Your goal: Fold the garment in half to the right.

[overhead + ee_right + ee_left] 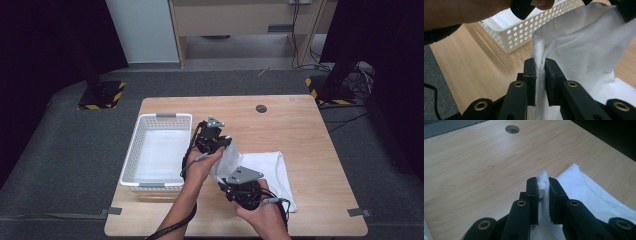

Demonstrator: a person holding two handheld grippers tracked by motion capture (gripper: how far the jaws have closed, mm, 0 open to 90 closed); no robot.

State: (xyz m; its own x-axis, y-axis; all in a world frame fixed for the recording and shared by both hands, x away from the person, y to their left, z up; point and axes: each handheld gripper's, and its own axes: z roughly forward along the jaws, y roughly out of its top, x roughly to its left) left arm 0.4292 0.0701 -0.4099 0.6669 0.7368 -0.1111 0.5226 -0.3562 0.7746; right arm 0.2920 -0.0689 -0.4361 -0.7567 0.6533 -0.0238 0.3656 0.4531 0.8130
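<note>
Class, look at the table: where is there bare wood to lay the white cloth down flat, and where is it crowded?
Bare wood lies along the far edge around the round hole and down the right side beyond the white cloth. It is crowded at the left, where the white basket stands, and in the middle, where the left gripper and right gripper pinch the cloth.

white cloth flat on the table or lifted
Partly lifted: both grippers pinch an edge of the white fabric cloth and hold it up, while the rest lies on the wooden table.
</note>
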